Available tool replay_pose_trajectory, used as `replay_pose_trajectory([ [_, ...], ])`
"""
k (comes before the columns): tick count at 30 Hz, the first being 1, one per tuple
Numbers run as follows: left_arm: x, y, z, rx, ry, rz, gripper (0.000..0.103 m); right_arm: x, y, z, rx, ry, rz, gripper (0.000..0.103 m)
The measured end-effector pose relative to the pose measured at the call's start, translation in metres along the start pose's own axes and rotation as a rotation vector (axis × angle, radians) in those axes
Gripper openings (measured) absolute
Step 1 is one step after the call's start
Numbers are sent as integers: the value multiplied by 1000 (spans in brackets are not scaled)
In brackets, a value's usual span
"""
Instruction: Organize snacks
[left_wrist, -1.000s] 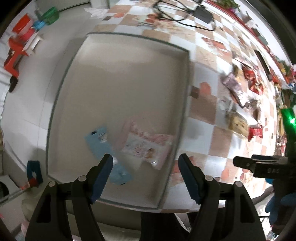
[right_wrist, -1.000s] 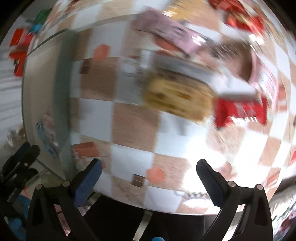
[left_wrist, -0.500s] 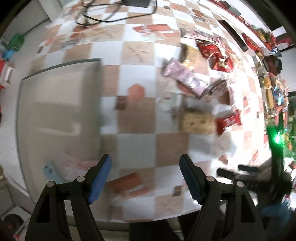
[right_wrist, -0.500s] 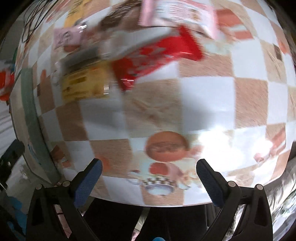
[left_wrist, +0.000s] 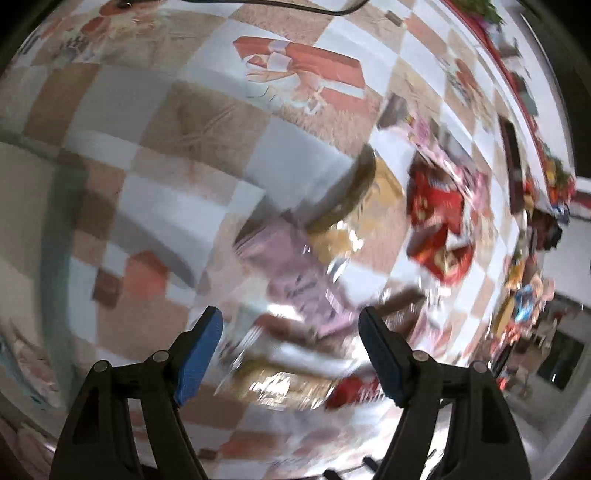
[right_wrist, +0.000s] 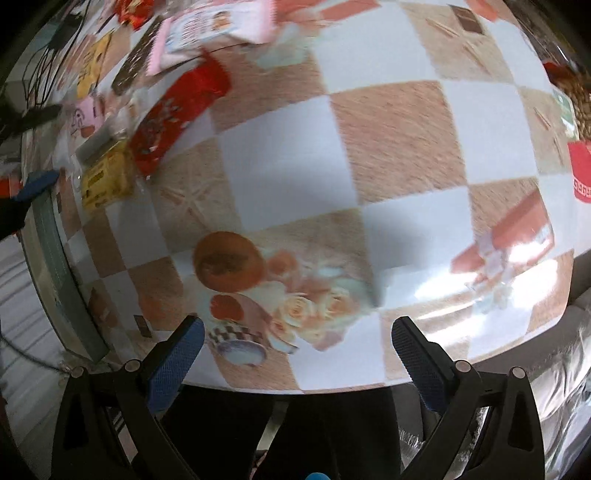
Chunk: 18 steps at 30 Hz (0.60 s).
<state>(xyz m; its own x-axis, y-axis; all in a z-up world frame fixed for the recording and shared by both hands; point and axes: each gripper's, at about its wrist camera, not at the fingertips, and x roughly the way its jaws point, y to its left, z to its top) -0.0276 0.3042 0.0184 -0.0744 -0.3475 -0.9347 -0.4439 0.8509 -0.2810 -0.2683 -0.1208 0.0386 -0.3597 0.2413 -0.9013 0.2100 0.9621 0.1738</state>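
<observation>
The left gripper (left_wrist: 290, 330) had black plastic arms with round silver screws and blue textured pads (left_wrist: 201, 350). The right gripper (right_wrist: 295, 347) looked the same, with blue pads (right_wrist: 177, 363); a small blue part, maybe a button, showed below it.

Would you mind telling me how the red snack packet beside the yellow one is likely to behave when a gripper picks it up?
The red snack packet looks like a flat film pouch, so it would probably flex and sag if pinched at one end. Its surface seems glossy, so it may slip between the pads. It lies flat on the checked tablecloth, so rolling or tipping is unlikely.
</observation>
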Motion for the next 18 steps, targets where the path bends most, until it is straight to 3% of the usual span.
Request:
replay_pose_trajectory([
  [5,15,-13,7,-7,-9,48,83,-15,-39,5,17,3,4,102],
  [9,20,-25,1,76,-23,149,83,-29,-49,18,25,12,7,102],
  [15,24,-32,-16,198,-64,263,66,-20,-33,16,11,12,4,102],
  [17,24,-36,-20,243,-78,296,57,-19,-30,17,9,14,5,102],
  [18,23,-40,-22,276,-91,319,47,-16,-26,16,10,14,4,102],
])
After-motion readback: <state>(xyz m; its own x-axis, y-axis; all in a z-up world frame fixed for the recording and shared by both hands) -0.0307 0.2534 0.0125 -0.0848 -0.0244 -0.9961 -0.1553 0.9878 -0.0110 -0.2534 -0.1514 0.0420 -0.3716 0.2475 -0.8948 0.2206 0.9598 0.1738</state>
